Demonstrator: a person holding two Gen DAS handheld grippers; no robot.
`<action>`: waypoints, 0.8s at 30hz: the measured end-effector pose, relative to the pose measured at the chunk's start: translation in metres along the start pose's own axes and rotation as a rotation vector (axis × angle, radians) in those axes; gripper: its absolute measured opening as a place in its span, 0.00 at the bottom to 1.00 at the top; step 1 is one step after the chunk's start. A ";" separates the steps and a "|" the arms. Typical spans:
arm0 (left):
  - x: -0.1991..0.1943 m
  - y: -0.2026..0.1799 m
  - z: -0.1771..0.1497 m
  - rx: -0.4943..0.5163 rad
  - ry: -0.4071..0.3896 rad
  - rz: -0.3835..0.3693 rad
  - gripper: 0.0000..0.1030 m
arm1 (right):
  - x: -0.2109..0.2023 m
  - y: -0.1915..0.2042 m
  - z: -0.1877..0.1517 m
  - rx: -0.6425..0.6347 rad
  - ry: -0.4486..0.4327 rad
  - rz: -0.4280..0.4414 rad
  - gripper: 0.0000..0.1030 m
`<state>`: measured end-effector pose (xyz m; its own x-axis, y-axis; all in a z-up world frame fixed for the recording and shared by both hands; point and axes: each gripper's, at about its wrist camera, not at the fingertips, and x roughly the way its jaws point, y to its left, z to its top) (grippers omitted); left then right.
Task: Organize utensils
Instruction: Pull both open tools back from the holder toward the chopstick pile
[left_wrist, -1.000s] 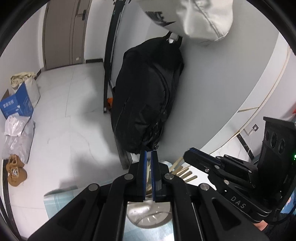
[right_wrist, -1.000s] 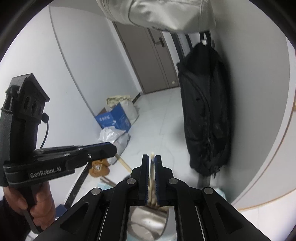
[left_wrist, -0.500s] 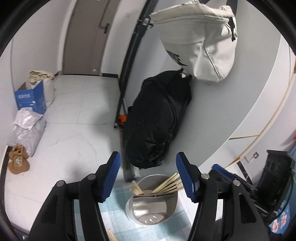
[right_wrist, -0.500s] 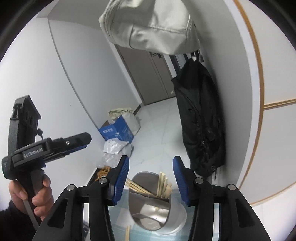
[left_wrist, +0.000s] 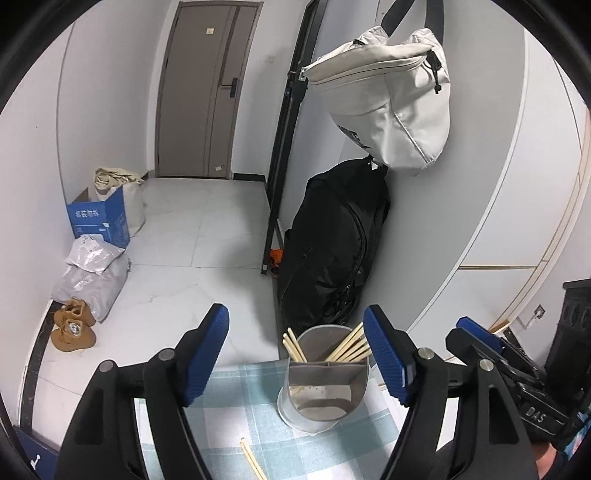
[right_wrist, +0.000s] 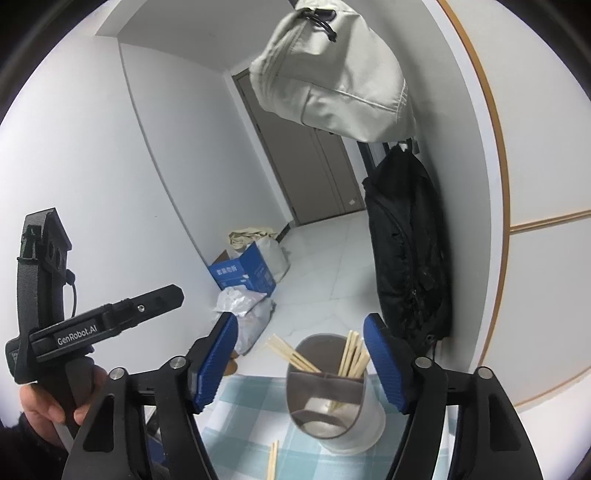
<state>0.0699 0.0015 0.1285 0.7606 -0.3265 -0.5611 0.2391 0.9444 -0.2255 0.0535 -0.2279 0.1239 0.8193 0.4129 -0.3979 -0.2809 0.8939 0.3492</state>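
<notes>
You have one metal holder (left_wrist: 325, 391) on the checked cloth (left_wrist: 236, 402), split into three compartments. Chopsticks (left_wrist: 351, 349) stand in two of them: about two in the left rear one, and roughly five in the right rear one, though that bundle overlaps too much for a sure count. Two loose chopsticks (left_wrist: 253, 459) lie together on the cloth. You hold two grippers, one per hand.

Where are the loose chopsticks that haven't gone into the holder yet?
The loose chopsticks lie on the checked tablecloth, in front of and left of the metal utensil holder in both wrist views.
</notes>
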 end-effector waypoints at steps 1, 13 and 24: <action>-0.003 0.000 -0.003 0.002 -0.003 0.003 0.69 | -0.003 0.001 -0.002 -0.005 -0.005 0.001 0.76; -0.029 -0.004 -0.039 0.059 -0.094 0.092 0.82 | -0.030 0.017 -0.039 -0.025 -0.022 0.001 0.89; -0.027 0.011 -0.084 0.040 -0.117 0.143 0.83 | -0.032 0.025 -0.084 -0.063 -0.026 -0.007 0.93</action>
<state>0.0007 0.0174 0.0744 0.8532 -0.1848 -0.4878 0.1457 0.9823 -0.1174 -0.0221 -0.2041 0.0738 0.8338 0.4028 -0.3776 -0.3055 0.9063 0.2922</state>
